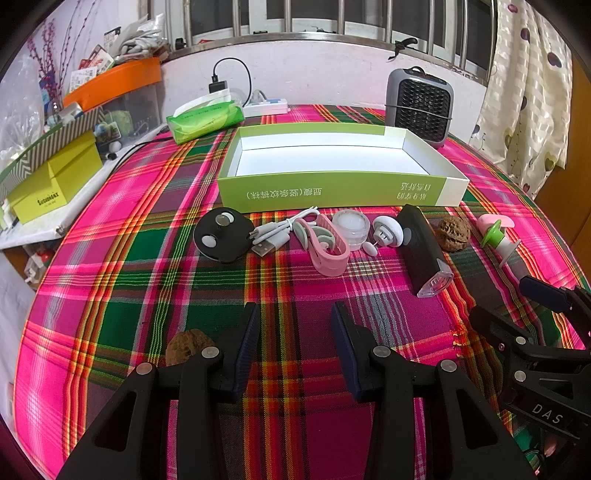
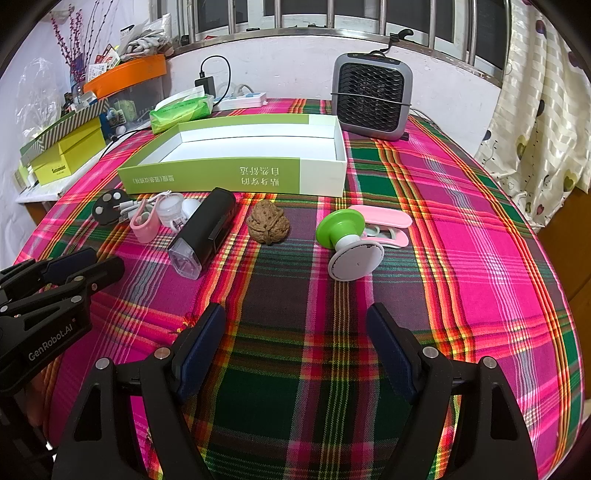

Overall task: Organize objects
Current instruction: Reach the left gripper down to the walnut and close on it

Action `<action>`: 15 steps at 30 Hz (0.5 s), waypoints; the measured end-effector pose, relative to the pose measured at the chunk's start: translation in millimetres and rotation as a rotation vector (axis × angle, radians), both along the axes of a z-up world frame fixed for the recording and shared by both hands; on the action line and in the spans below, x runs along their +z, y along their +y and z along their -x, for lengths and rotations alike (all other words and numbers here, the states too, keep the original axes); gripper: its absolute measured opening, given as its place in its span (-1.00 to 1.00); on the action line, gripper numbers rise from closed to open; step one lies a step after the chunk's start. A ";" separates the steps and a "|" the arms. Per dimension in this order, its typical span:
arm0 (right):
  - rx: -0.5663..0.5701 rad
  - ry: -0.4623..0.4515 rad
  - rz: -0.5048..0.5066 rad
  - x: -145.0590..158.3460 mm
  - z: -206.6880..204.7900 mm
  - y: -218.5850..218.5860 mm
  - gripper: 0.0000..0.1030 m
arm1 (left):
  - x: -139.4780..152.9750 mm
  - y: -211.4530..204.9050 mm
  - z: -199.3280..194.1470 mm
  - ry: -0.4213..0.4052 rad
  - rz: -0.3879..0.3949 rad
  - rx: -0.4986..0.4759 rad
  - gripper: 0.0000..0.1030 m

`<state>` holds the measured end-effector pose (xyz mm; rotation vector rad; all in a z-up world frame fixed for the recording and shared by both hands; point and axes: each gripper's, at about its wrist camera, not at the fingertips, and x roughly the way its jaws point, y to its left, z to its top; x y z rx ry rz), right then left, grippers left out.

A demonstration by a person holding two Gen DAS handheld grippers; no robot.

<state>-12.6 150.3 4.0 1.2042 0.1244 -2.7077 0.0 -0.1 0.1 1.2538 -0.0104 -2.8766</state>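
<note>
Left claw (image 1: pixel 295 347) and right claw (image 2: pixel 295 347) both spread wide, gripping nothing, low in frame over the plaid table (image 2: pixel 480 229). Second walnut (image 1: pixel 190 345) at lower left, left view only. Mid-frame row: walnut (image 2: pixel 267 223), black lamp (image 2: pixel 207 230), green spool (image 2: pixel 345 240). Behind, green box (image 2: pixel 236 177), bare inside.

A tabletop (image 2: pixel 480 229) under a bright pink, green and red plaid cloth fills the near scene. At its far edge runs a white wall (image 2: pixel 288 70), topped by a window with metal bars (image 2: pixel 332 14), dark behind the panes. On the right hangs a cream curtain (image 2: pixel 535 122) dotted with purple hearts. Far left, a white shelf (image 1: pixel 33 232) carries yellow-green boxes (image 1: pixel 55 181) and an orange-lidded bin (image 1: pixel 118 83). A grey fan heater (image 2: pixel 371 96) stands by the wall, with a white power strip (image 2: pixel 242 99) to its left.
</note>
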 end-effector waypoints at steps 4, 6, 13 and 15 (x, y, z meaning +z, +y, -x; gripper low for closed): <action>0.000 0.000 0.000 -0.2 0.3 0.6 0.52 | 0.0 0.1 0.0 0.000 0.001 0.000 -0.26; 0.000 0.000 0.000 -0.4 0.2 0.5 0.52 | 0.0 -0.1 0.1 0.000 0.001 0.000 -0.26; 0.004 0.000 0.004 -0.8 -0.3 0.5 0.52 | 0.0 0.2 -0.5 0.001 -0.002 -0.013 -0.26; 0.018 0.000 0.010 -0.3 -1.0 1.9 0.52 | 1.2 -3.9 -3.0 0.004 -0.010 -0.028 -0.27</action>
